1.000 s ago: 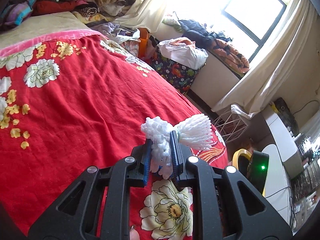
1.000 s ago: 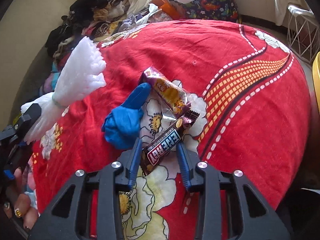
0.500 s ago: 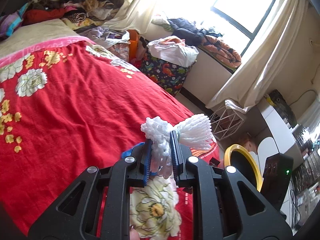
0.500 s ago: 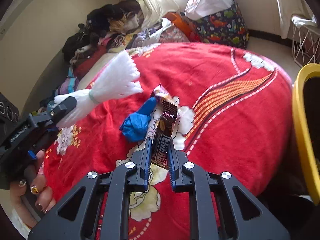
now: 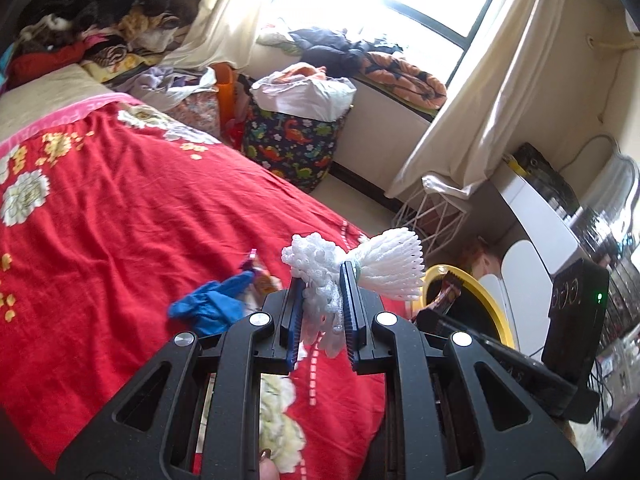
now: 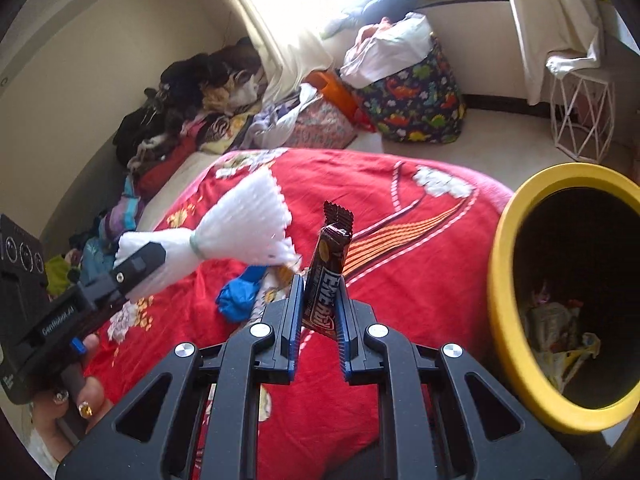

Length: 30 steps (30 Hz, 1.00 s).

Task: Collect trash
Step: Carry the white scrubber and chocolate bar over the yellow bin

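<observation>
The likeliest slip, as I judge it, is a drop short of the yellow-rimmed bin (image 6: 516, 364): the right gripper (image 6: 319, 312) grips the dark candy wrapper (image 6: 326, 280) only along its lower part, so the long upper end stands free above the fingertips and could pivot or slide out if the hand swings fast toward the right of the frame, landing on the red floral bedspread (image 6: 404, 264) or the floor beside the bin instead of inside. The second risk is the white foam fruit net (image 5: 360, 268); it is springy and bulky, and its flared end spreads well past the left gripper (image 5: 322, 312), so it may catch on the rim, or bounce out once let go. As for the claws, both are closed on their loads: the left one pinches the net at its gathered middle, and the right one is clamped on the wrapper, which stands nearly upright at frame centre in the right wrist view. The bin sits at the right edge of that view, with other rubbish at its bottom, though I cannot make out what exactly. A blue glove (image 5: 208, 306) and another wrapper (image 5: 260, 276), partly hidden behind the net, lie on the bedspread left of centre, not yet collected.
</observation>
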### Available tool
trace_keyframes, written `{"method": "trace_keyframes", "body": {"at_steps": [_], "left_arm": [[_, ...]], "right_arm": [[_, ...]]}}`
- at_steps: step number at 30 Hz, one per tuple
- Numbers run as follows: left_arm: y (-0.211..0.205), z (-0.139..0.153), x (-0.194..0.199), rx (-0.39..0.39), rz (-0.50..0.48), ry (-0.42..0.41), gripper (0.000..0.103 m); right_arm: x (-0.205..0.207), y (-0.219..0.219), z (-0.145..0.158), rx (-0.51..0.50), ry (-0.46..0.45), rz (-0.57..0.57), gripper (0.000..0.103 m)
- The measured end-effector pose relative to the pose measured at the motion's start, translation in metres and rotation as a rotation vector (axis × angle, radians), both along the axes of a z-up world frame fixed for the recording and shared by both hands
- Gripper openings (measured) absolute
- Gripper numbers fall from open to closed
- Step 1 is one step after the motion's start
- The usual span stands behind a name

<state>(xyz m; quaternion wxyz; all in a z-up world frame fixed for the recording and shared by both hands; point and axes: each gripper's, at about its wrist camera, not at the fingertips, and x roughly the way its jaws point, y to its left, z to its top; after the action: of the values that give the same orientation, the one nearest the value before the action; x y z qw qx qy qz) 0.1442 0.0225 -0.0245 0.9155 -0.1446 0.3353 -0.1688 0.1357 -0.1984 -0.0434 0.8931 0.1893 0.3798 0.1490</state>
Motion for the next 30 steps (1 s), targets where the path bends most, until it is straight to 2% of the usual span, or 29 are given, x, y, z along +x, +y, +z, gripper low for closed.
{"method": "trace_keyframes", "body": {"at_steps": [9,17,30], "left_arm": [[-0.037,0.001,-0.001,0.038,-0.067,-0.009,0.012],[-0.072,-0.001,-0.003,0.086,-0.133,-0.017,0.012],[-0.138,-0.014,-0.001,0.204,-0.268,-0.015,0.013]], "right_arm": [[-0.007,-0.050,0.005,-0.001,-0.029,-0.106,0.015],[-0.015,-0.097,-0.003,-0.001,-0.021,-0.211,0.015],[-0.026,-0.152,-0.013,-0.049,0.004,-0.355,0.015]]}}
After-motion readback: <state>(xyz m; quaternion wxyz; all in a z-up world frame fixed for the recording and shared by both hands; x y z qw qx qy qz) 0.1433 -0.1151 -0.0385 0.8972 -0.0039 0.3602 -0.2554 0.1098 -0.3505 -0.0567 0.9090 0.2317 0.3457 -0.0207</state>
